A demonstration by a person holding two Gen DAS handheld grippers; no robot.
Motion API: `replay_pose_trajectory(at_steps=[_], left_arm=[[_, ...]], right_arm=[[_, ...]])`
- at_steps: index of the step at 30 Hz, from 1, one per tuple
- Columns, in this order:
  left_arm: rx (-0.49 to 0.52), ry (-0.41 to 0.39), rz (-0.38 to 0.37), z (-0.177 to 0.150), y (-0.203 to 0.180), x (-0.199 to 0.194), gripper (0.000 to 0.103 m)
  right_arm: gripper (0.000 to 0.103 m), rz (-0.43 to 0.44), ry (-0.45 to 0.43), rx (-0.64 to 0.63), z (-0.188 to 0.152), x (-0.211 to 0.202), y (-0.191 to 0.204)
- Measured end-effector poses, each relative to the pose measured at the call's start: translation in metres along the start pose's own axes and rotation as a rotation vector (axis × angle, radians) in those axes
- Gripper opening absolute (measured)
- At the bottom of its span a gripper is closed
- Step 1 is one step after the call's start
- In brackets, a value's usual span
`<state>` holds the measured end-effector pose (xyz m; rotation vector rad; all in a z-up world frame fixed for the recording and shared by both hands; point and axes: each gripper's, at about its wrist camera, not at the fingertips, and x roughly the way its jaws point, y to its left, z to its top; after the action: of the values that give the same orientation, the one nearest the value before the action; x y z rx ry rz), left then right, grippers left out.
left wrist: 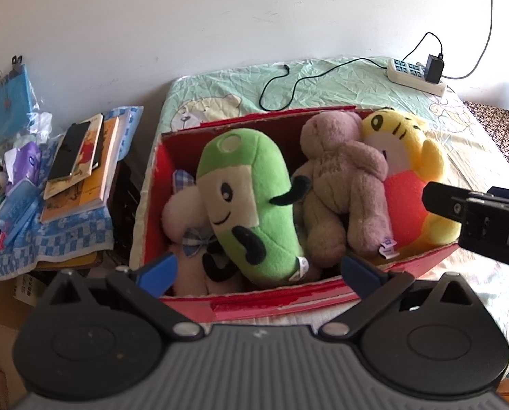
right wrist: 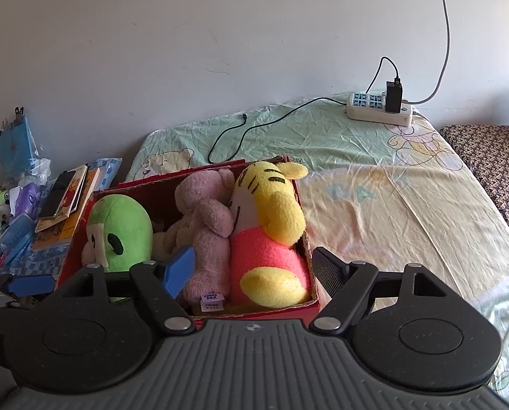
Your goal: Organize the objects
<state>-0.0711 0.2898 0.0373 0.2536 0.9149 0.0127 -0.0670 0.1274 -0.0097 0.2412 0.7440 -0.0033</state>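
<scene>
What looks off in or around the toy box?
The red cardboard box has torn, frayed rims, and a pale plush is buried under the green plush. A loose charger cable trails across the bedsheet.

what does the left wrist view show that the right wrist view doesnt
Only the left wrist view shows the cream plush with a checked bow under the green plush. Only the right wrist view shows the brown patterned cover clearly. Both share the red box, pink bear, yellow tiger plush, power strip and stacked books.
</scene>
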Motion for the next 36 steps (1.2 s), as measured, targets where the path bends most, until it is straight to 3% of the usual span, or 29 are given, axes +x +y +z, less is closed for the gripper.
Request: replay_pose_trajectory(at_steps=[23, 36], left_arm=[[-0.02, -0.002, -0.004, 0.008, 0.008, 0.011, 0.101], [-0.012, 0.015, -0.045, 0.008, 0.004, 0.019, 0.101]], right_arm=[[0.078, 0.004, 0.005, -0.007, 0.007, 0.018, 0.005], [0.078, 0.003, 0.007, 0.002, 0.007, 0.02, 0.002]])
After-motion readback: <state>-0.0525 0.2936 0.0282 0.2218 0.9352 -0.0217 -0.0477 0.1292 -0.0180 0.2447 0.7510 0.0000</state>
